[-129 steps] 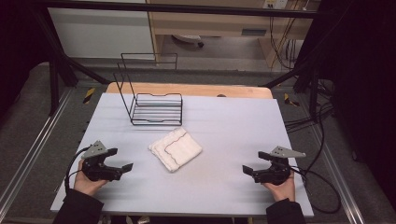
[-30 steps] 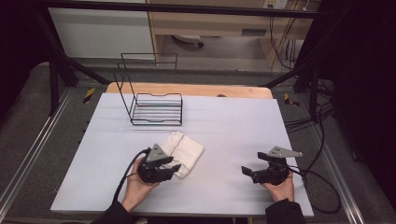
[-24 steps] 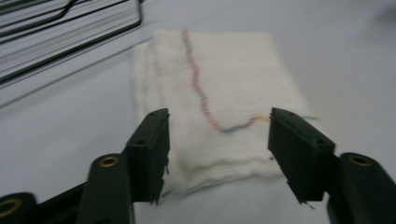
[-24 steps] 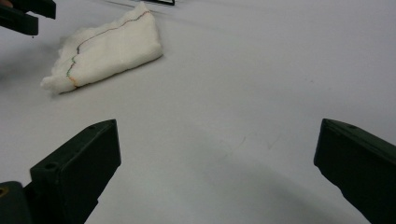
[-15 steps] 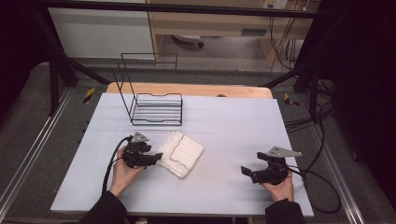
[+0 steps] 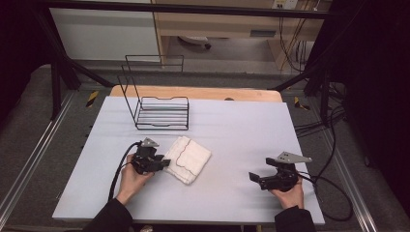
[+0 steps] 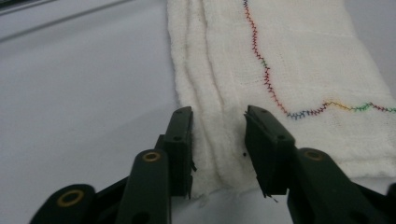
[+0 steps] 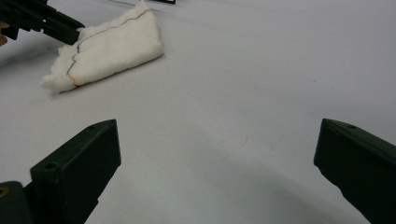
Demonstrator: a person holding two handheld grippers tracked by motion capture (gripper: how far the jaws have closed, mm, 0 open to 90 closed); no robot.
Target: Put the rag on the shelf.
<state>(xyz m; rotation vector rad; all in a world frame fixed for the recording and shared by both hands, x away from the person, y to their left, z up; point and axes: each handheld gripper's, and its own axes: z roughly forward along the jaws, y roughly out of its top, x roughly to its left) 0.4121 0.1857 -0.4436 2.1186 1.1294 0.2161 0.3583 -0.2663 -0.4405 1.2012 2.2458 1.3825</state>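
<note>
A folded white towel [image 6: 189, 158] with a multicoloured stitched line lies on the table a little left of centre. My left gripper [image 6: 164, 163] is at its left edge. In the left gripper view the jaws [image 7: 218, 121] stand open with a narrow gap, straddling the folded layers of the towel [image 7: 303, 70] near its corner. My right gripper [image 6: 252, 178] rests near the front right of the table, apart from the towel, its jaws wide open [image 8: 218, 128] over bare table. In the right gripper view the towel [image 8: 112, 44] lies far off, with the left gripper [image 8: 51, 23] at its edge.
A black wire rack [image 6: 162, 113] stands at the back left of the pale table [image 6: 241, 121], behind the towel. A wooden board [image 6: 203, 93] runs along the far edge. Cables trail from both grippers.
My left gripper went from the front left corner to the towel, then shifted from its front side to its left edge. The right gripper has stayed put.
</note>
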